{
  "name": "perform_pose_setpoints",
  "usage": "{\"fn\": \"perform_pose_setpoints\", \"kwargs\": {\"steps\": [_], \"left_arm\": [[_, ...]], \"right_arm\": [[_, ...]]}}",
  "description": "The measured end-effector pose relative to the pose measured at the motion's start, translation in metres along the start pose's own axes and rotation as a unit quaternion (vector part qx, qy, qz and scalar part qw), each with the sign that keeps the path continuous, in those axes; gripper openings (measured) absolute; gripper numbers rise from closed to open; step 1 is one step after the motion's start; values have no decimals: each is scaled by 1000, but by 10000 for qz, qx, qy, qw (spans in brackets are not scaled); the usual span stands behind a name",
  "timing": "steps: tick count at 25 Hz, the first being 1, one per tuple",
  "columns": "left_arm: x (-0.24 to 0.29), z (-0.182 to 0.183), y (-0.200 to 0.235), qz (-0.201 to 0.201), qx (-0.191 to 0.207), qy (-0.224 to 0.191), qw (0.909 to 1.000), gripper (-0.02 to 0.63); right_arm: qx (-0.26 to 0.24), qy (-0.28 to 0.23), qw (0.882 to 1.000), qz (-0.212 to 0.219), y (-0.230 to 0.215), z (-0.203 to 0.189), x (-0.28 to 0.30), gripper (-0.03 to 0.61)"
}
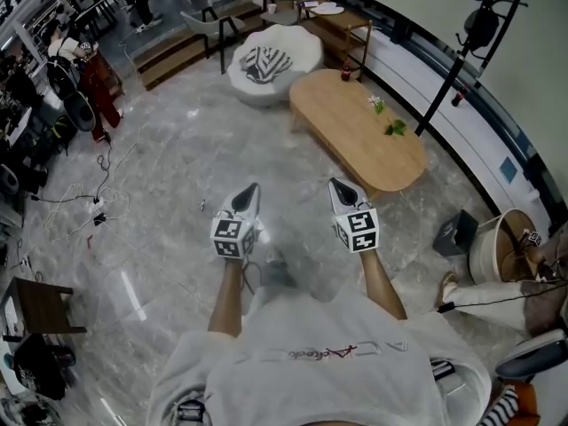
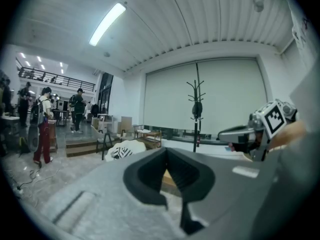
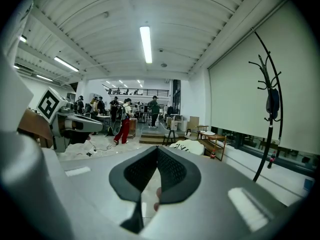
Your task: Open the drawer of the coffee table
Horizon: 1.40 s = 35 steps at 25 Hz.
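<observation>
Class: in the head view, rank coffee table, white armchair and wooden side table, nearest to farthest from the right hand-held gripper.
1. coffee table, just ahead, right.
2. white armchair, beyond the table, left.
3. wooden side table, by the far wall.

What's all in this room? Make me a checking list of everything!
Surface: grey marble floor, shiny.
Job's things: wooden coffee table ahead, untouched; no drawer shows from here.
Clutter: green sprigs and a small red thing on the table.
Grippers: left gripper and right gripper both shut, empty, side by side above the floor.
Cables: loose cables on the floor at the left.
Surroundings: white beanbag, coat stand, person in red trousers.
</observation>
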<state>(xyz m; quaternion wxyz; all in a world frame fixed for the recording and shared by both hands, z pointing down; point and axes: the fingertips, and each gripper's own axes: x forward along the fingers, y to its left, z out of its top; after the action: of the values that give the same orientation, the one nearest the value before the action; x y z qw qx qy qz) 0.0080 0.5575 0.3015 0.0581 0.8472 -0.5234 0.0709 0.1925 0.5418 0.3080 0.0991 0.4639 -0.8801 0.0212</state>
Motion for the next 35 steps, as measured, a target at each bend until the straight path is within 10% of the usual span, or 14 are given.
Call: {"fn": "perform_pose_setpoints", "kwargs": {"steps": [16, 35], "left_arm": [[90, -6, 73, -163, -97, 44, 9998, -2], [232, 50, 287, -208, -172, 10, 9996, -2]], "right_arm": [[-67, 194, 9998, -19, -33, 0, 106, 5], [-46, 288, 9991, -301, -81, 70, 346, 5]]}}
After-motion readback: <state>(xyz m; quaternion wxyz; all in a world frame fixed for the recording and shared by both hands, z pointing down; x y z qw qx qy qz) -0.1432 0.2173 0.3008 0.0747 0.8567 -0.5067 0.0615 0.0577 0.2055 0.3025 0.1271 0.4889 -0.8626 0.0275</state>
